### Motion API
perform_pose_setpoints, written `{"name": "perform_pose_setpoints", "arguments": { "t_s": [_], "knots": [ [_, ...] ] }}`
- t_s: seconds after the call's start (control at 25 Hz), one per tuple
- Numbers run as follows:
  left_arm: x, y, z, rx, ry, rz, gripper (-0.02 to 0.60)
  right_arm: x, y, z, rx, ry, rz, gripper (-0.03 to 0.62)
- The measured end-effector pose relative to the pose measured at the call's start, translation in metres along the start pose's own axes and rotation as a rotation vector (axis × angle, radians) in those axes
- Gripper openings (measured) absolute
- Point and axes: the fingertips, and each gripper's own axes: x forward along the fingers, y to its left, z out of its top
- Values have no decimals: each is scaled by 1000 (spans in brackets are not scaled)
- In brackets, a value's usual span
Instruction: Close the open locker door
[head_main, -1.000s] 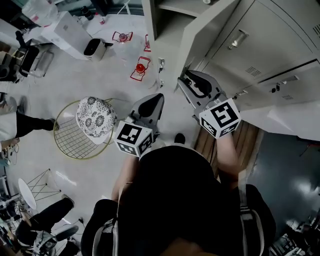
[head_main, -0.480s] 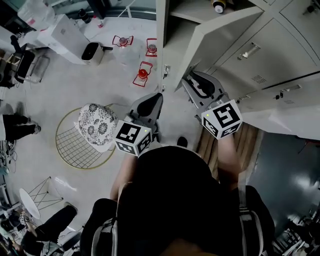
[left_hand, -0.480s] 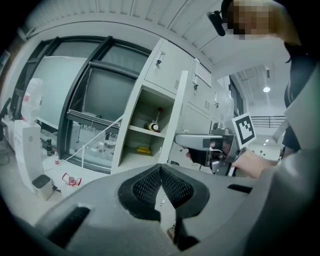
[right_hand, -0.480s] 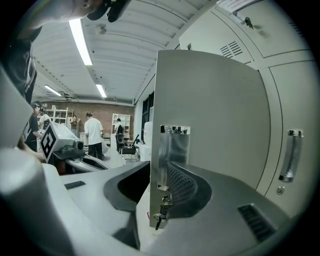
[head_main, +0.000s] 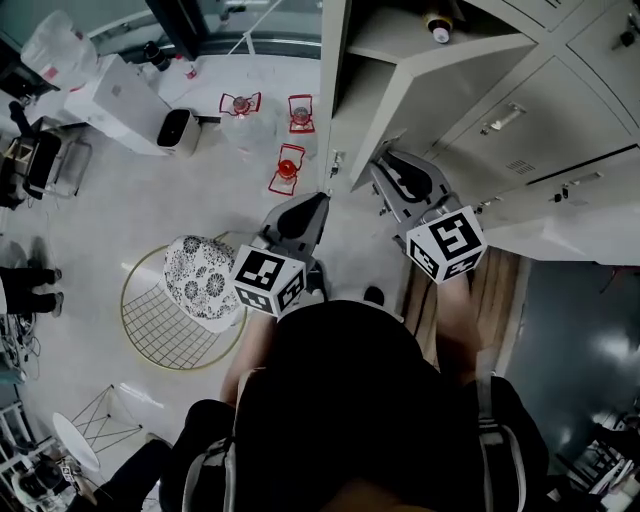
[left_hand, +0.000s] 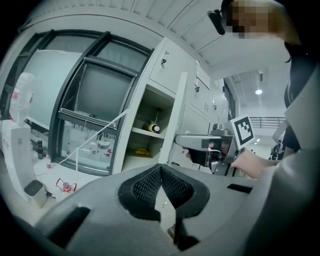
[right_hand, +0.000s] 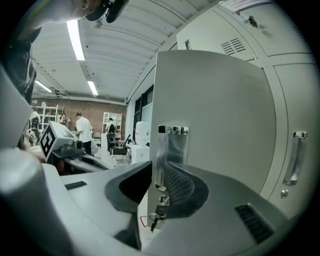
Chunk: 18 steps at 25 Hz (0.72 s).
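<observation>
Door (right_hand: 215, 115) edge sits between your right gripper's (right_hand: 159, 174) jaws, which have just been narrowing but, by the look of it, don't pinch it yet. The door stands swung out from the locker (head_main: 560, 130). Your left gripper (left_hand: 161, 172) is closed and empty. You're at the grasp step: finish clamping, then swing the door towards its frame.

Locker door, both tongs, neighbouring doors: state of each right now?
locker door, open, swung out
right tongs, jaws just been closing, door edge between them, not clearly clamped
left tongs, shut, empty
neighbouring doors, shut
key, in the open door's lock
</observation>
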Motion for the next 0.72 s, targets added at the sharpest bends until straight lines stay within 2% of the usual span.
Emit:
{"name": "perform_pose_setpoints", "arguments": {
  "t_s": [0.36,0.72],
  "knots": [
    [9,25,7,14,13,-49,17,24,-10,5,11,-9,-67,69],
    [21,41,14,18,13,-71,17,46,-22,9,24,-19,-94,57]
  ]
}}
